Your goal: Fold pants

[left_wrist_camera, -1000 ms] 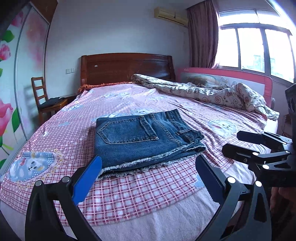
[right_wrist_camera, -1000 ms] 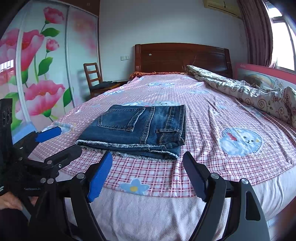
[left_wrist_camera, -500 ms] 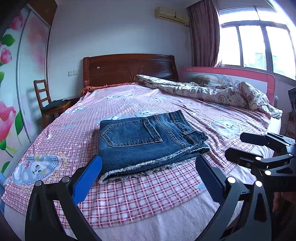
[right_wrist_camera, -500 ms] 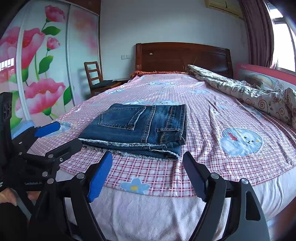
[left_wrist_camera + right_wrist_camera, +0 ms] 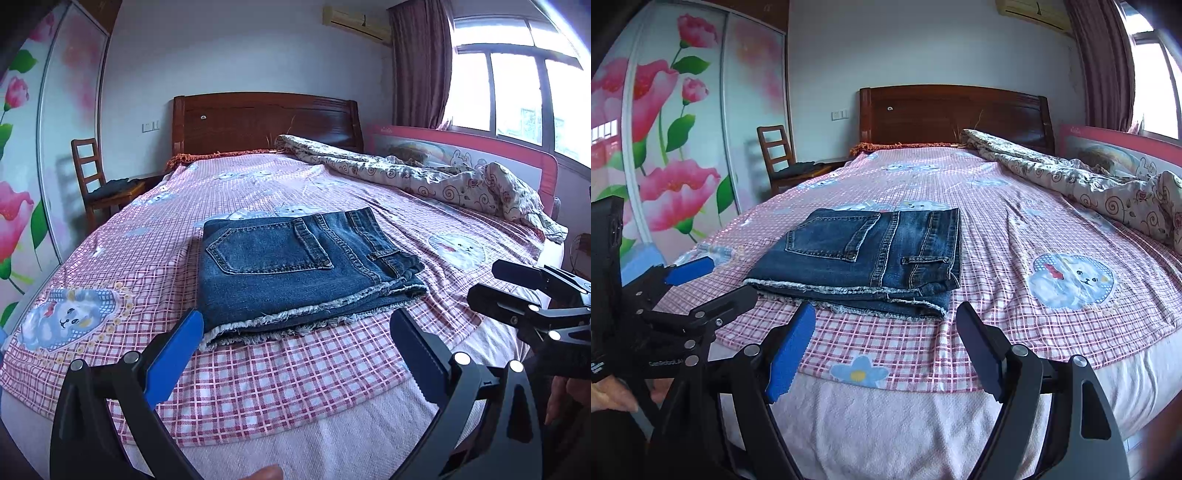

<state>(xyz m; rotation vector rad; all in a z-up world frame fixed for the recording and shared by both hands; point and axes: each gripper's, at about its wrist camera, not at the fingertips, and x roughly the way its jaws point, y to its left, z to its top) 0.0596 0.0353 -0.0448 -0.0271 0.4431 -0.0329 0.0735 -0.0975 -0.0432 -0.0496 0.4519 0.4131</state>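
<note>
The blue denim pants (image 5: 295, 269) lie folded in a compact rectangle on the pink checked bedsheet (image 5: 266, 373), back pocket up, frayed hems toward me. They also show in the right wrist view (image 5: 871, 254). My left gripper (image 5: 295, 332) is open and empty, held back just off the frayed edge. My right gripper (image 5: 884, 332) is open and empty, also short of the pants. The right gripper shows in the left wrist view (image 5: 517, 284) at the right. The left gripper shows in the right wrist view (image 5: 701, 284) at the left.
A crumpled patterned quilt (image 5: 424, 177) lies along the bed's right side by a pink bed rail (image 5: 461, 147). A wooden headboard (image 5: 266, 125) stands at the far end. A wooden chair (image 5: 99, 181) and a flowered wardrobe (image 5: 665, 147) are on the left.
Both grippers have drawn back slightly and stayed open. The folded pants have not moved.
</note>
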